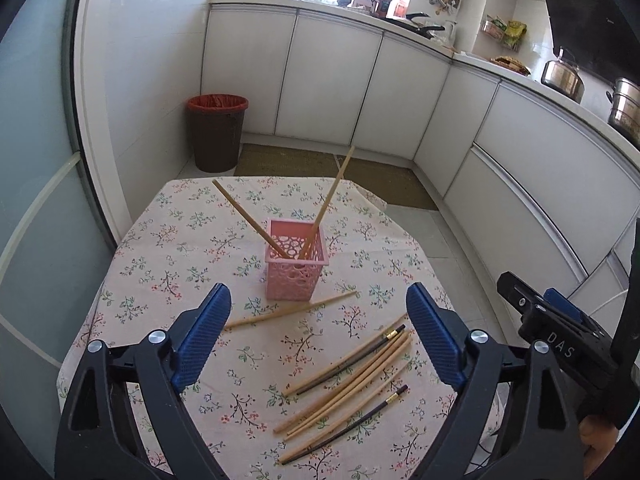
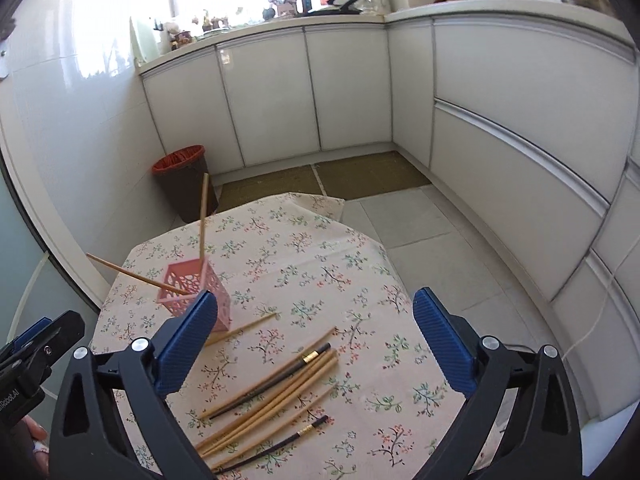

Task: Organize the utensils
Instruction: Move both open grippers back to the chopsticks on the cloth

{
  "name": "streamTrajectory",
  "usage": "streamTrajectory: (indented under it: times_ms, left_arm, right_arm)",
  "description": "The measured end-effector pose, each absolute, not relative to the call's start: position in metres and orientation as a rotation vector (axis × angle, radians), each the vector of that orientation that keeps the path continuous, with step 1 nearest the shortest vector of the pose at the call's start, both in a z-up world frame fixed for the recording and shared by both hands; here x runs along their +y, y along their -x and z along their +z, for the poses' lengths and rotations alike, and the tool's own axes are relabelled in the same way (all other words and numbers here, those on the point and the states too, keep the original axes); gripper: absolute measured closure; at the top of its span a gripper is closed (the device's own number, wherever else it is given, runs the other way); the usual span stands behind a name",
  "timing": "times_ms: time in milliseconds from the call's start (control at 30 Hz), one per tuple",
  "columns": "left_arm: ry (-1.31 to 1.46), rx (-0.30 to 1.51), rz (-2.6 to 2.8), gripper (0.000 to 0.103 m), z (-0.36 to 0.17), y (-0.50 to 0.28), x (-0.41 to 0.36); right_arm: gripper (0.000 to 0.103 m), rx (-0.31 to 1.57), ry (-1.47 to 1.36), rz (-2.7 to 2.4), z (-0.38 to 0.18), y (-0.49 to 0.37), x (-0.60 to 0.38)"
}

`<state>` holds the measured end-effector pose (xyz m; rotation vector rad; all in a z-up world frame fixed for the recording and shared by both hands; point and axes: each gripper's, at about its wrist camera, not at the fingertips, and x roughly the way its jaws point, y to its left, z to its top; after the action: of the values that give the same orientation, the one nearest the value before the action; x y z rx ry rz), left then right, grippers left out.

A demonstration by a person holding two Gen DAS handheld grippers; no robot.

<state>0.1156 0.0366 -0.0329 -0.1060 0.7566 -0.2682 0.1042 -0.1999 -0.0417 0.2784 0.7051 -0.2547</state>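
— White kitchen cabinets curve round behind a small worktop under a floral tablecloth, yes?

— Yes, and a brown waste bin with a red liner stands on the floor in the corner beyond it.

— Where are the utensils?

— A pink lattice holder stands upright near the middle of the cloth. Two wooden chopsticks lean out of it, one chopstick tilting left, the other chopstick tilting right. A single loose chopstick lies flat just in front of the holder. Nearer the camera, a pile of chopsticks lies on the cloth: several pale wooden ones and two dark ones with gold bands.

— And the left tool?

— Its blue-padded fingers are spread wide, nothing between them, hovering above the cloth over the near end of the pile.

— The right tool?

— Also spread wide and holding nothing, above the pile, with its left finger overlapping the holder in the right wrist view.
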Motion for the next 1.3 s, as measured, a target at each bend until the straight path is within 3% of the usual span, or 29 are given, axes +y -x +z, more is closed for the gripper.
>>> streamTrajectory:
  times_ms: [167, 367, 567, 667, 733, 900, 1300]
  left_arm:
    - [0.073, 0.908, -0.358, 0.009, -0.056, -0.119, 0.022]
    - [-0.033, 1.292, -0.579, 0.008, -0.110, -0.117, -0.010]
    - [-0.177, 1.439, -0.695, 0.010, -0.161, -0.100, -0.029]
    - [-0.226, 1.485, -0.724, 0.020, -0.182, -0.102, -0.035]
    - [-0.258, 1.521, -0.738, 0.037, -0.196, -0.105, -0.037]
    - [-0.346, 1.540, -0.714, 0.058, -0.218, -0.105, -0.038]
    - [-0.342, 1.521, -0.690, 0.075, -0.224, -0.120, -0.025]
  right_arm:
    - [0.007, 0.852, -0.425, -0.285, -0.085, -0.083, -0.245]
    - [0.007, 0.973, -0.525, -0.304, -0.124, -0.066, -0.274]
    - [0.007, 1.001, -0.552, -0.284, -0.134, -0.065, -0.280]
    - [0.007, 1.019, -0.571, -0.270, -0.138, -0.066, -0.281]
    - [0.007, 1.026, -0.569, -0.269, -0.139, -0.066, -0.283]
    - [0.007, 1.050, -0.585, -0.266, -0.145, -0.068, -0.285]
    - [0.007, 1.078, -0.545, -0.248, -0.151, -0.075, -0.272]
